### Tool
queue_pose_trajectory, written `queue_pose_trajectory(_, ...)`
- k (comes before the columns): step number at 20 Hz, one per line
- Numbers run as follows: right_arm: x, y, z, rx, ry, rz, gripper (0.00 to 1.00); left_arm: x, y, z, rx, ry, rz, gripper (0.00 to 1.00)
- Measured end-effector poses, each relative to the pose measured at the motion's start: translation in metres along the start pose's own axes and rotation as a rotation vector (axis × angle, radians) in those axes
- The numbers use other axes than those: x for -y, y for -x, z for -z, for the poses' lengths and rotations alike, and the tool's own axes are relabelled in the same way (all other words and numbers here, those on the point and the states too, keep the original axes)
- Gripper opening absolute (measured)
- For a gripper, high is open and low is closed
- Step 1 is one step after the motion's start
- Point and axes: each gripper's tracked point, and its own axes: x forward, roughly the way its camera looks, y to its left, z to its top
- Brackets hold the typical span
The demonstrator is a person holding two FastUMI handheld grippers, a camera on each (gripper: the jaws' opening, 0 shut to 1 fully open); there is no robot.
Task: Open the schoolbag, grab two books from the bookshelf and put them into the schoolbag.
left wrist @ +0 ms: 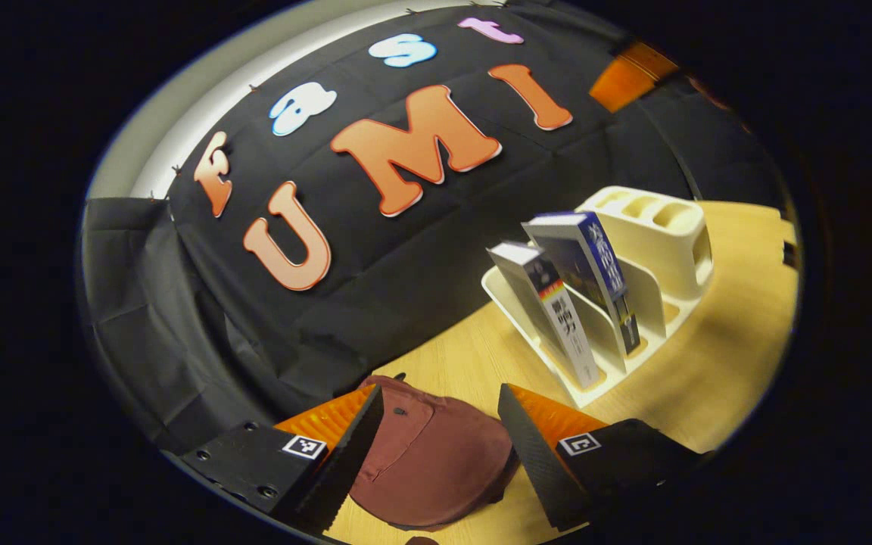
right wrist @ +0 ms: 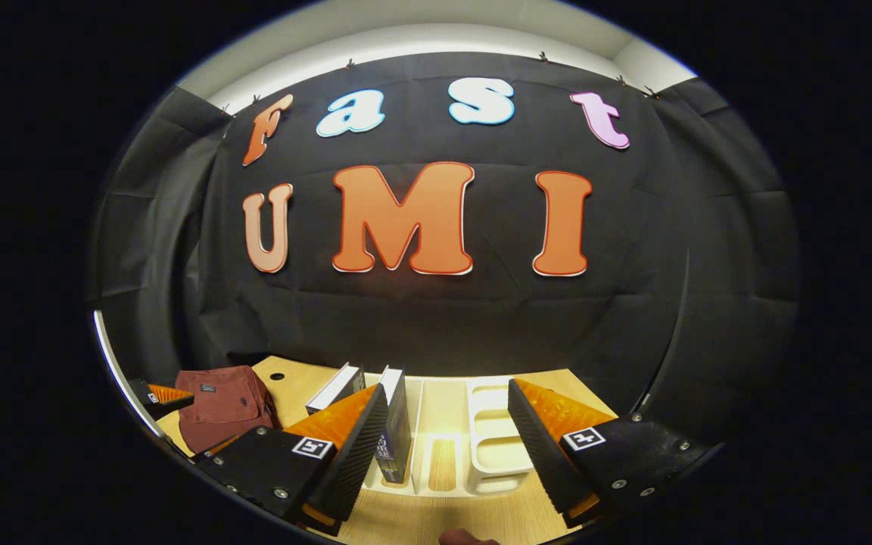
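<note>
A dark red schoolbag [left wrist: 432,462] lies on the wooden table, right in front of my left gripper [left wrist: 440,412], which is open with the bag seen between its fingers. To its right stands a cream bookshelf [left wrist: 618,303] holding two upright books: a white-spined book [left wrist: 557,310] and a blue book [left wrist: 591,265]. In the right gripper view my right gripper [right wrist: 447,412] is open, facing the bookshelf [right wrist: 481,439], with the blue book [right wrist: 394,431] just inside its left finger and the white book [right wrist: 336,387] behind. The schoolbag [right wrist: 224,405] lies far left, the left gripper's finger [right wrist: 160,395] beside it.
The light wooden table [left wrist: 708,378] runs to the black cloth wall behind. The bookshelf has empty slots and a pen-holder section [left wrist: 652,208] at its far end. A small dark hole [right wrist: 277,375] marks the tabletop behind the bag.
</note>
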Motion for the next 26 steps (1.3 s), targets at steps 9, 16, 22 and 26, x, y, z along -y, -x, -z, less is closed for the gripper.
queue_pose_trajectory(9, -0.012, -0.003, 0.01, -0.048, 0.032, 0.086, 0.94, 0.041, -0.024, 0.129, -0.231, -0.238, 0.116, 0.97)
queue_pose_trajectory(16, -0.016, -0.013, 0.007, -0.05, 0.042, 0.102, 0.94, 0.031, -0.046, 0.168, -0.337, -0.297, 0.119, 0.94)
queue_pose_trajectory(22, -0.032, -0.031, 0.008, -0.09, 0.051, 0.061, 0.94, 0.019, -0.044, 0.153, -0.38, -0.249, 0.162, 0.21)
queue_pose_trajectory(26, -0.059, -0.047, 0.008, -0.136, 0.047, -0.018, 0.94, -0.002, -0.04, 0.138, -0.44, -0.153, 0.223, 0.11)
